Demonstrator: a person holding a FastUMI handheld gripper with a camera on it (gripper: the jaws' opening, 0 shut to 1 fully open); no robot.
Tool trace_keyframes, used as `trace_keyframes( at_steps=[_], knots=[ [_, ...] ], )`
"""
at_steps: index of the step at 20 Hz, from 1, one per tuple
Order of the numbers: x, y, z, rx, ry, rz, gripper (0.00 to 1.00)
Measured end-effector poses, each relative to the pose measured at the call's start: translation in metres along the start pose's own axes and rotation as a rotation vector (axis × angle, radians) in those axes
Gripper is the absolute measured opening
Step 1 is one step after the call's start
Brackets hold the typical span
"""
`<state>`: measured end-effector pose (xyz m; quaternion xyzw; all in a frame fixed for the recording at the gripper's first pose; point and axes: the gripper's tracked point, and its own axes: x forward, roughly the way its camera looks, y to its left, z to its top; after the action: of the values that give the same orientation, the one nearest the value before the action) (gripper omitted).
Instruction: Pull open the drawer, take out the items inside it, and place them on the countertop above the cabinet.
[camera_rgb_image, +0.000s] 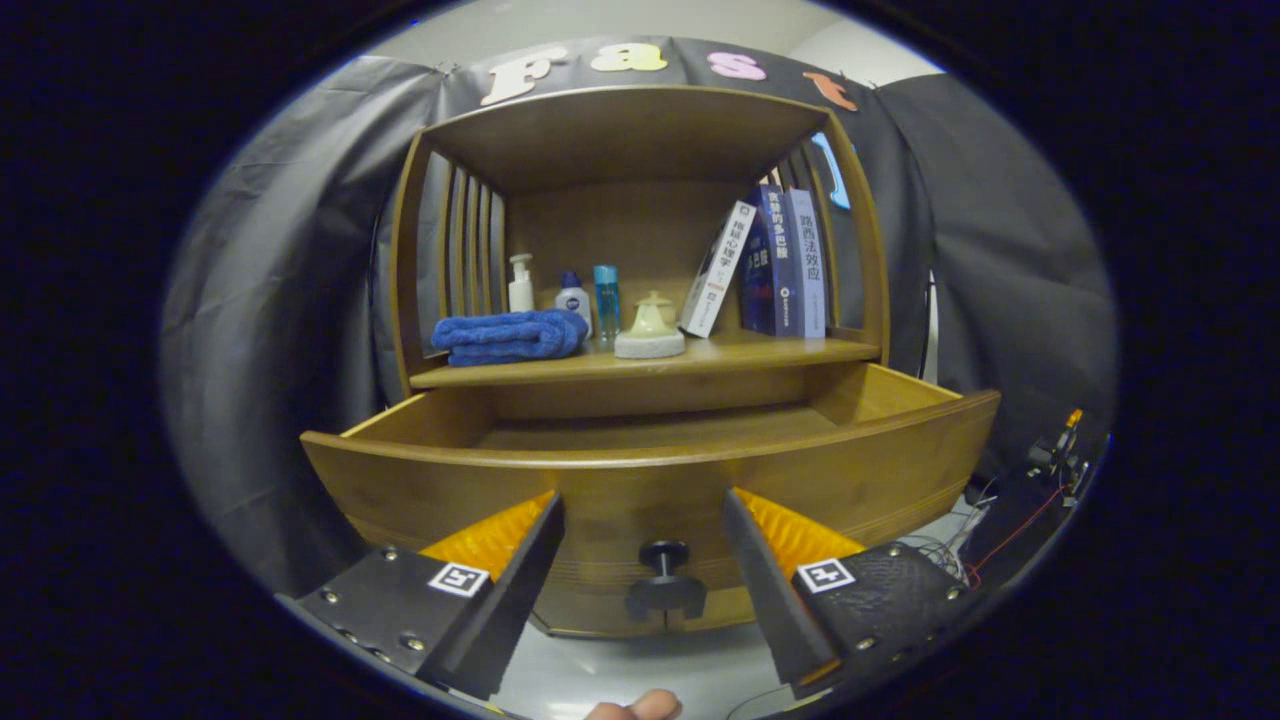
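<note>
Wooden drawer (650, 470) pulled out under countertop (640, 362), inside looks bare as far as visible; black knob (664, 580) between spread fingers, untouched. Gripper (640, 520) apart, holding nothing. Countertop holds blue towel (510, 337), bottles (565, 292), cream lidded dish (650, 328), leaning books (765, 265)

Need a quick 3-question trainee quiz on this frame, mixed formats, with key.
1. True or false: the drawer is pulled open.
2. Multiple choice: what lies on the countertop just left of the small bottles? A) a folded blue towel B) a red cup C) a stack of plates
3. Fill in: the drawer knob sits ____ the two fingers of the gripper.

Key:
1. True; its front stands well out from the cabinet.
2. A, the towel.
3. Between; the fingers are spread apart and touch nothing.
</note>
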<state>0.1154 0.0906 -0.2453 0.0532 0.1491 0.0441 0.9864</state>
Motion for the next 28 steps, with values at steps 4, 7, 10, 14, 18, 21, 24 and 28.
trace_keyframes(
  at_steps=[4,7,10,14,18,21,24,28],
  knots=[
    [0.004,-0.001,0.005,0.006,-0.019,-0.001,0.97],
    [0.013,0.002,0.009,-0.010,-0.015,-0.004,0.98],
    [0.023,0.003,0.009,-0.014,0.014,-0.007,0.98],
    [0.036,0.001,0.010,0.000,0.019,-0.001,0.98],
    [0.059,0.003,0.013,0.028,0.011,0.007,0.98],
    [0.077,0.007,0.014,0.042,0.019,0.003,0.99],
    [0.092,0.008,0.016,0.046,0.020,0.007,0.99],
    [0.116,0.008,0.020,0.055,0.025,0.008,0.99]
  ],
)
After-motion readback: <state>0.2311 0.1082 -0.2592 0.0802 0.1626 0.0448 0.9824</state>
